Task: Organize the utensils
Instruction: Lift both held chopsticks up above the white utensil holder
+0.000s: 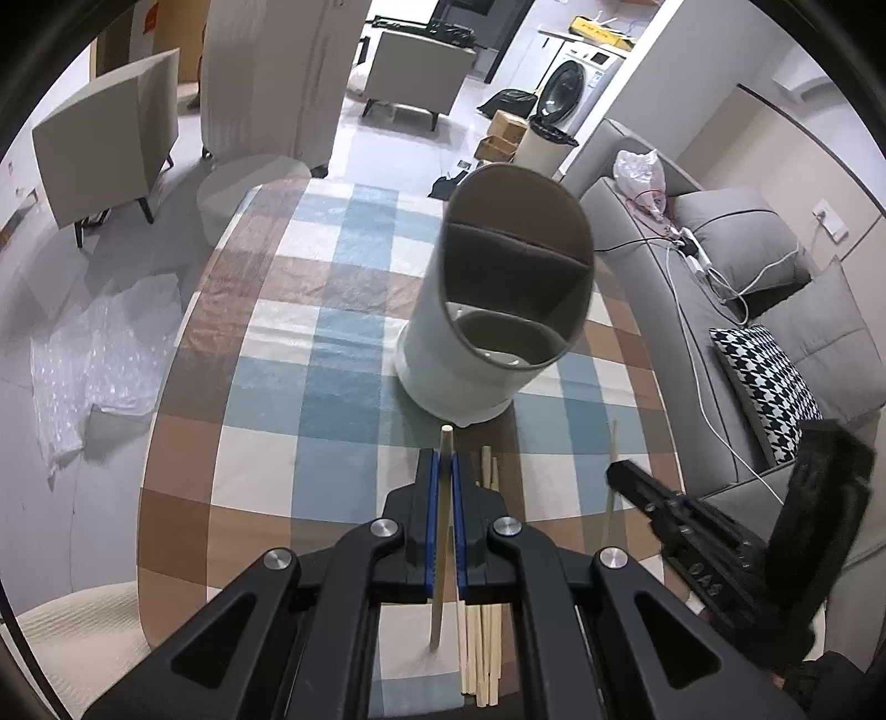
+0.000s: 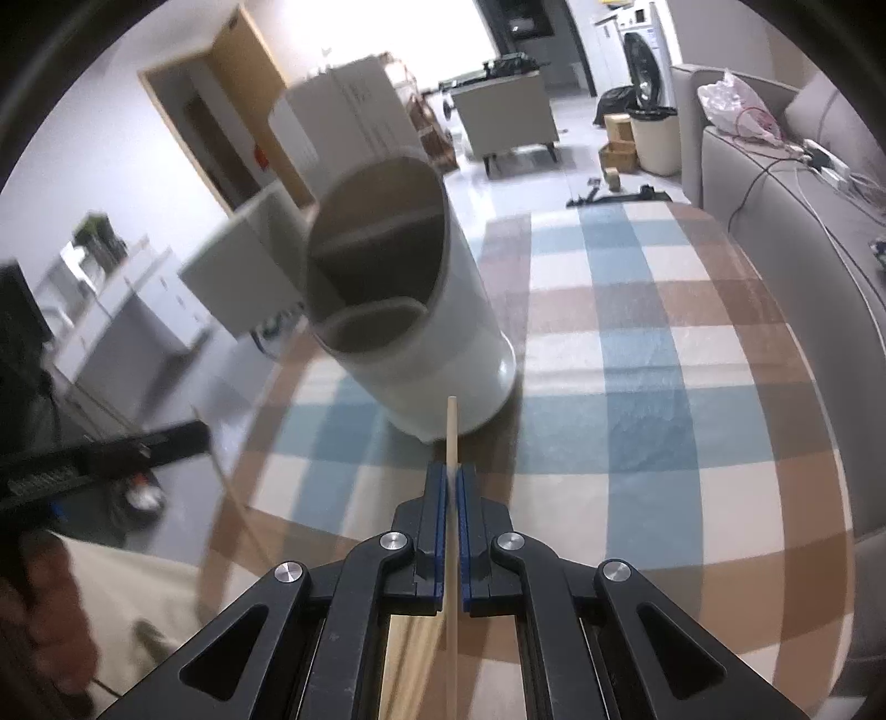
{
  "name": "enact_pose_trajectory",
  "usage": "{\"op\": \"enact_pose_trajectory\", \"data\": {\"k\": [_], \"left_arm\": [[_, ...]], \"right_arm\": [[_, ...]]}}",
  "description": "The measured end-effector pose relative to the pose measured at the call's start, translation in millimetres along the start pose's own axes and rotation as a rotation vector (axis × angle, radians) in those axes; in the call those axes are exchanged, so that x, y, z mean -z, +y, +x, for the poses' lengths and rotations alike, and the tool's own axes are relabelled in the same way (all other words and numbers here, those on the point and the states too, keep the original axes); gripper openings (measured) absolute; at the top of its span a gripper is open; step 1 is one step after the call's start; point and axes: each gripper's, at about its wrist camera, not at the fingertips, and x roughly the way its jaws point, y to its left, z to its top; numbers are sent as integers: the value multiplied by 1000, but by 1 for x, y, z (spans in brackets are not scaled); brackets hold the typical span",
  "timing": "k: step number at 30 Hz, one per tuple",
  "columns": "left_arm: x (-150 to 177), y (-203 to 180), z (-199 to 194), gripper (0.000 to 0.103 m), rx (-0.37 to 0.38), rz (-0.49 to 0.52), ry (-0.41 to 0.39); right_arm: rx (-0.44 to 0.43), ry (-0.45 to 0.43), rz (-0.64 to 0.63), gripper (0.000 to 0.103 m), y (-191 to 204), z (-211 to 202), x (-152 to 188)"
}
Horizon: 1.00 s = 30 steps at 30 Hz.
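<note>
Chopsticks: my left gripper [image 1: 441,462] clamps one [image 1: 440,531], my right gripper [image 2: 453,476] clamps another [image 2: 451,437]. The holder [image 1: 498,299] stands upright on the tabletop [image 1: 310,354]. No writing is readable.

Both views are evenly lit by soft indoor light, with dark vignetting in the corners and strong fisheye bending along the bench [image 1: 266,387] edges. The left wrist view is sharp; a faint sheen lies on the bench cloth near its left edge. The right wrist view is smeared, probably by motion: the holder [image 2: 410,310] blurs, and a window [image 2: 432,33] behind it burns out white.
</note>
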Motion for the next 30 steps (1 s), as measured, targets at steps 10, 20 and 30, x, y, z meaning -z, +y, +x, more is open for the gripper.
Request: {"op": "enact_pose_trajectory", "data": {"k": [10,20,30], "left_arm": [[-15,-30,-30,0,39,89,-46],[-60,-45,-64,0,49,162,-94],[-138,-55,-93,0,72,205,-182]], "right_arm": [[-114,-234,-18,3,14,-53,-41],[-132,-384,-58,3,19,-72,-102],[-167,-588,-149,3,43,-59,-193]]}}
